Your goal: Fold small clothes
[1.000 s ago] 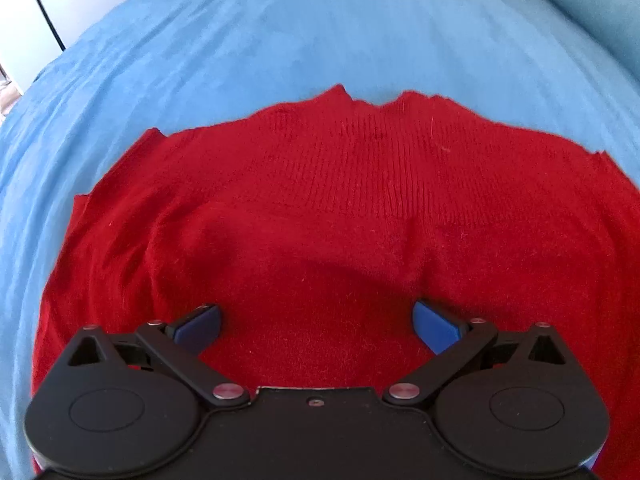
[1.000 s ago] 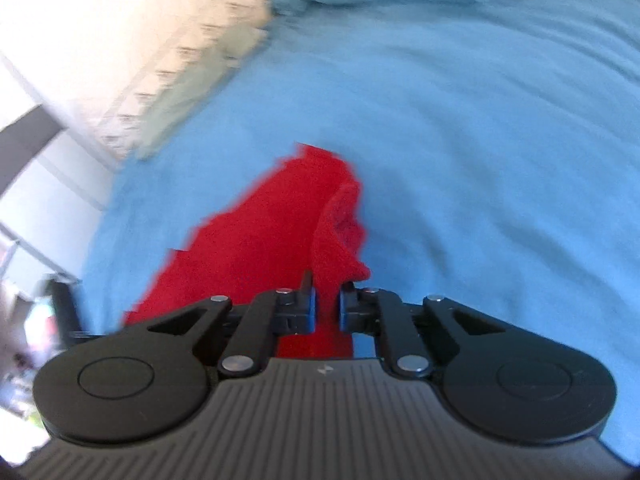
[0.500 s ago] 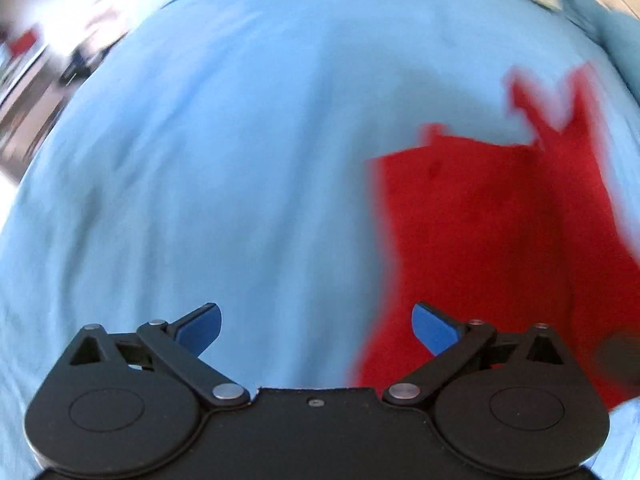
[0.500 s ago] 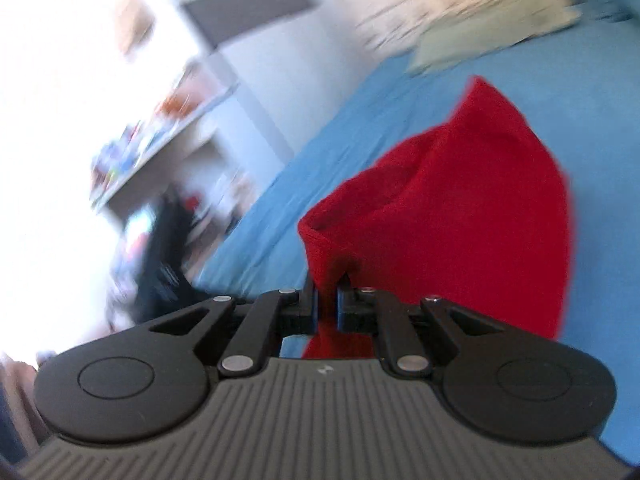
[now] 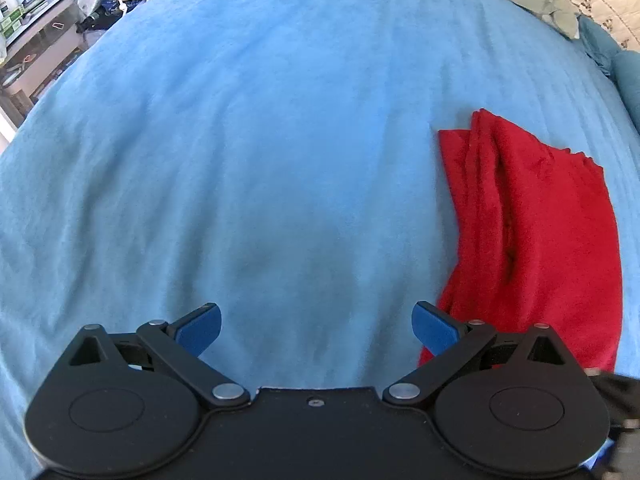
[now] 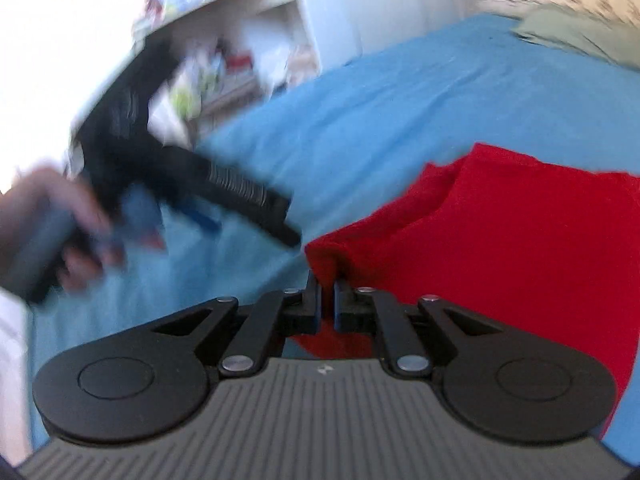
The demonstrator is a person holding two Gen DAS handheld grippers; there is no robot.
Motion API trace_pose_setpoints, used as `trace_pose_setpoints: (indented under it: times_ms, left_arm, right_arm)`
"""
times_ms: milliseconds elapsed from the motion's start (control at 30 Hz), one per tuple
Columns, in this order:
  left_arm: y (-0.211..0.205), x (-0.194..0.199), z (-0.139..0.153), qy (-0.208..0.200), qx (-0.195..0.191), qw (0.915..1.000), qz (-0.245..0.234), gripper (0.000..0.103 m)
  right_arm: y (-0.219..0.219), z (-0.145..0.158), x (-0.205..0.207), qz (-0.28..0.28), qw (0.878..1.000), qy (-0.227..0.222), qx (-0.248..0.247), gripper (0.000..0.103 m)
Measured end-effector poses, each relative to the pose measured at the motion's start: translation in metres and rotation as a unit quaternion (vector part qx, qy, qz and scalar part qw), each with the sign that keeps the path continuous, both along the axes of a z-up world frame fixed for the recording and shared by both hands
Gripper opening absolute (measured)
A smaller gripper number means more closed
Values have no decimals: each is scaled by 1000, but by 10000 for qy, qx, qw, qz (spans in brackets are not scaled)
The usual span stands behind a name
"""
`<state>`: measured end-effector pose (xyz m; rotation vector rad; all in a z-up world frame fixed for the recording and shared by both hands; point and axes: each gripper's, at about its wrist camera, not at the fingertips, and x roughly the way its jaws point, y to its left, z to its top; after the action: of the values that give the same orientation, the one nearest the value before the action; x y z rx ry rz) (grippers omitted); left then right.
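A red knit garment (image 5: pixel 536 236) lies folded over on the blue bed cover (image 5: pixel 280 160), at the right of the left wrist view. My left gripper (image 5: pixel 316 326) is open and empty over bare blue cover, to the left of the garment. My right gripper (image 6: pixel 327 300) is shut on an edge of the red garment (image 6: pixel 500 248), which spreads out ahead and to its right. The left gripper (image 6: pixel 200 216) shows blurred in the right wrist view, held in a hand at the left.
A pale green pillow (image 5: pixel 532 0) and a blue pillow (image 5: pixel 628 76) lie at the far right of the bed. Shelves with clutter (image 5: pixel 36 20) stand beyond the bed's left edge. White shelving (image 6: pixel 248 52) shows behind the bed in the right wrist view.
My right gripper has carried the garment's edge across, folding the garment over on itself. My left gripper has swung left off the garment and now points at bare cover.
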<state>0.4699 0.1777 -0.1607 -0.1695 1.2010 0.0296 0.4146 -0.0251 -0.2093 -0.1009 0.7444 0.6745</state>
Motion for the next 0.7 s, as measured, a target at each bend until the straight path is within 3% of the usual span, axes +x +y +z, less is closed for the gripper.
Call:
trace_pose_setpoints:
  times_ms: [100,167,233,267,333,467,633,700]
  left_arm:
    - [-3,0,5,-114,-77,9999,-61,103]
    - [-8,1,11,-254,-163,9994,-158,103]
    - [-14,-1,21,-443,-284,9982,-303,103]
    - [-18,-1,28,-579,-395,9967,-405,103]
    - [-28,0,37,-817,-625,9926,-647,103]
    - [-60,11,40,-1077,-902,9816,-1292,100]
    - [-85,24,15,-985,-1106,9760,-1595,72]
    - [-90,25,11,-960,-997,9763,-1662,69]
  right_arm:
    - [4,-25,7,-172,9994,220,-183,22]
    - [0,-27,2,-229,9995,145,-144,33]
    - [-1,-19,-7,-310,9988,-69,-378,94]
    - [-4,-14,-11,-360,9981,-276,-427,101]
    - [-18,4,-22,-340,9969,-659,-263,103]
    - [-60,28,-17,-667,9961,-552,-141,103]
    - [-110,34,3,-1250,9918,-216,125,103]
    - [-127,31,9,-1468,9887,-101,282,103]
